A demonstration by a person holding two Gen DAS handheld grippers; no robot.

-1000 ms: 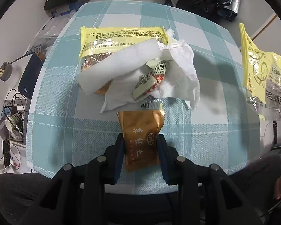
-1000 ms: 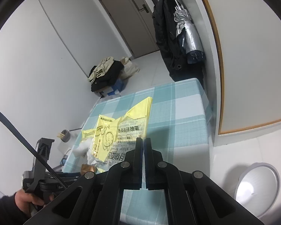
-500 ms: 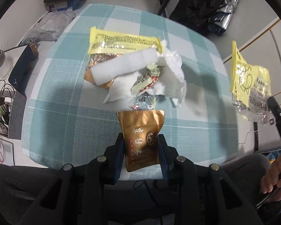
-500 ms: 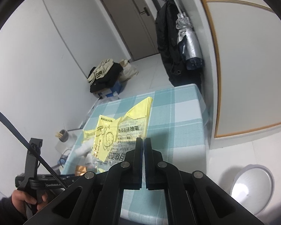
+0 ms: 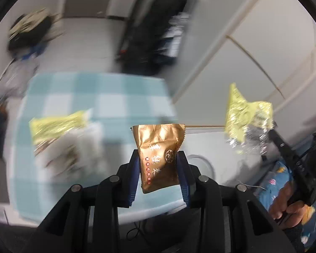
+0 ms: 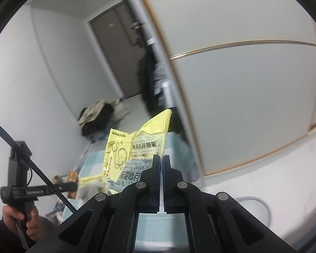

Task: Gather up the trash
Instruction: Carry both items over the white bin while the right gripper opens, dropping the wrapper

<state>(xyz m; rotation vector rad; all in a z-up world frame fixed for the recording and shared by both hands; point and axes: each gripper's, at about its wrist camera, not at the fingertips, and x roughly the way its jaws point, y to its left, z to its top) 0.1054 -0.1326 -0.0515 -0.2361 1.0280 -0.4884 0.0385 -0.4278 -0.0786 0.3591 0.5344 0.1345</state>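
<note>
left claw (image 5: 159,168) clamped on brown sachet (image 5: 159,151), long axis upright, off the surface (image 5: 59,88) | right claw (image 6: 161,162) clenched on yellow wrapper (image 6: 134,147) | bin (image 5: 202,164) likely just beyond left claw | left view alone shows leftover trash pile (image 5: 63,139)

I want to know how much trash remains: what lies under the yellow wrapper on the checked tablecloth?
The yellow wrapper lies on a blurred pile of white paper atop the blue checked tablecloth. Blur and overlap hide what is beneath.
</note>
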